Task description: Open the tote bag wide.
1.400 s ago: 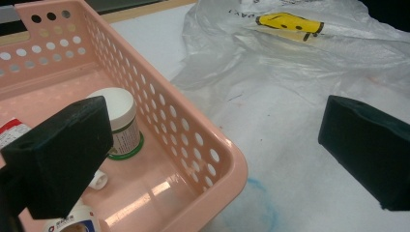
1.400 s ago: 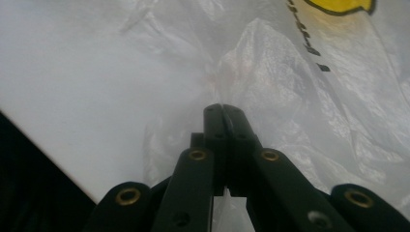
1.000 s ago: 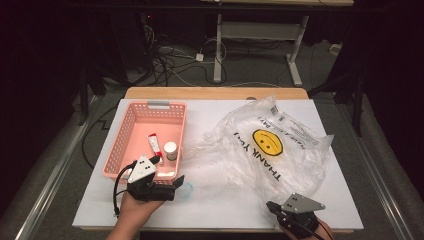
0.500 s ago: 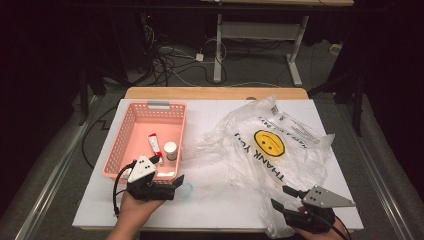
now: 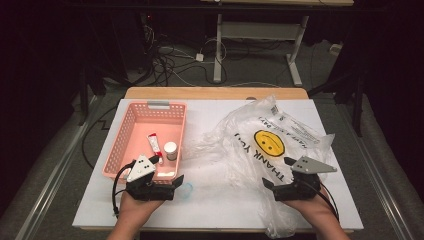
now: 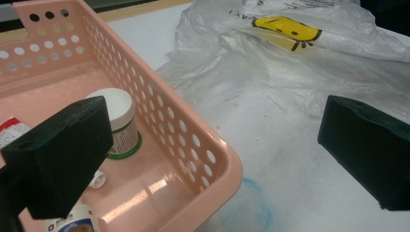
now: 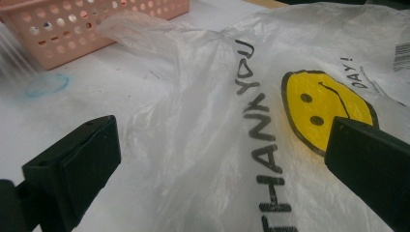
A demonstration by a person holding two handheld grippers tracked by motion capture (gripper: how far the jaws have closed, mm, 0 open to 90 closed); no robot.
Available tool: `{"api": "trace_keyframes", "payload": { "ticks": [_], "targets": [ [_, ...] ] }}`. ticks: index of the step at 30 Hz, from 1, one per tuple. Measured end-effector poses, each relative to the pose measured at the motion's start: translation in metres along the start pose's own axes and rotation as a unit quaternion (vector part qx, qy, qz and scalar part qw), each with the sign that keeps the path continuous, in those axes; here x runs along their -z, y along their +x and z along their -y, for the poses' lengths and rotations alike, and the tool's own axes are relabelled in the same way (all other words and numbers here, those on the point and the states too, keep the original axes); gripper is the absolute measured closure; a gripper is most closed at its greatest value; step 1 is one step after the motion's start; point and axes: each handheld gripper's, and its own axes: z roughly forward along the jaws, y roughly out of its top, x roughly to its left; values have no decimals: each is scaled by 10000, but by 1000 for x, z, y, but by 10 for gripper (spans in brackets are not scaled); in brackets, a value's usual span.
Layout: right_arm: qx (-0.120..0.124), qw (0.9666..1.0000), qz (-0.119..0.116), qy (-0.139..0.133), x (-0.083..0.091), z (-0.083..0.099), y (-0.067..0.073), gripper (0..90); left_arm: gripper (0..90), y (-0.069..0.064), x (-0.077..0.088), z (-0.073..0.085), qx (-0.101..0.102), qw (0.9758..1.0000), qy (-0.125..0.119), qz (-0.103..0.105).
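We see the right gripper point(image 5: 285, 182) with its jaws spread wide; they have just been opening, and nothing is pinched between them. It hovers at the near edge of the plastic bag point(image 5: 265, 145), whose film lies below and between the black jaws in the right gripper view, though we cannot tell whether the jaws touch it. The bag is thin, translucent and crumpled, printed with a yellow smiley face and "THANK YOU" in black, and it sprawls across the right half of the white table point(image 5: 210, 210).

The left gripper point(image 5: 161, 186) also has its jaws released and holds nothing. One jaw hangs over the near corner of the pink basket point(image 5: 125, 135), the other over bare table beside it. The basket is rigid plastic, rectangular, its walls pierced with round holes. Inside it we see a small white-capped jar point(image 5: 170, 150) standing upright and a red-and-white tube point(image 5: 154, 145) lying just beside it.
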Motion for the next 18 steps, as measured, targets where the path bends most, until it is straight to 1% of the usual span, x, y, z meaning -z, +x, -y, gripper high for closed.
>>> {"api": "trace_keyframes", "payload": {
  "ticks": [3, 6, 7, 9, 10, 11, 13, 14, 15, 16, 18],
  "targets": [
    [-70, 9999, -14, 89, -14, -9, -7, 0, 0, 1, -2, 1, -7, 10000, -8, -30],
    [-89, 9999, -42, 98, -27, -18, -13, 0, 0, 1, -3, 1, -11, 10000, -12, -23],
    [-135, 9998, -92, 90, -31, -20, -13, 0, 0, 2, -3, 1, -14, 10000, -31, -26],
    [-237, 9995, -219, -29, -35, -21, -12, 19, 0, 2, -2, 1, -17, 10000, -61, -41],
    [-205, 9994, -268, -15, -37, -20, -9, 30, 0, 3, -1, 2, -24, 10000, -69, -45],
    [-142, 9994, -325, 60, -38, -20, -6, 52, 0, 3, -1, 2, -24, 10000, -76, -49],
    [-109, 9992, -383, 97, -39, -19, -2, 152, 0, 4, -1, 3, -3, 10000, -62, -69],
    [-77, 9991, -415, 88, -40, -18, -2, 199, 0, 5, -1, 3, 12, 10000, -51, -75],
    [-39, 9989, -447, 135, -41, -17, -1, 238, 0, 6, -1, 3, 32, 9999, -44, -88],
    [-47, 9984, -509, 226, -43, -16, -1, 298, 0, 6, -1, 4, 42, 9999, -40, -95],
    [-25, 9977, -624, 275, -45, -13, -2, 388, 0, 6, 0, 4, 60, 9999, -44, -89]
  ]
}}
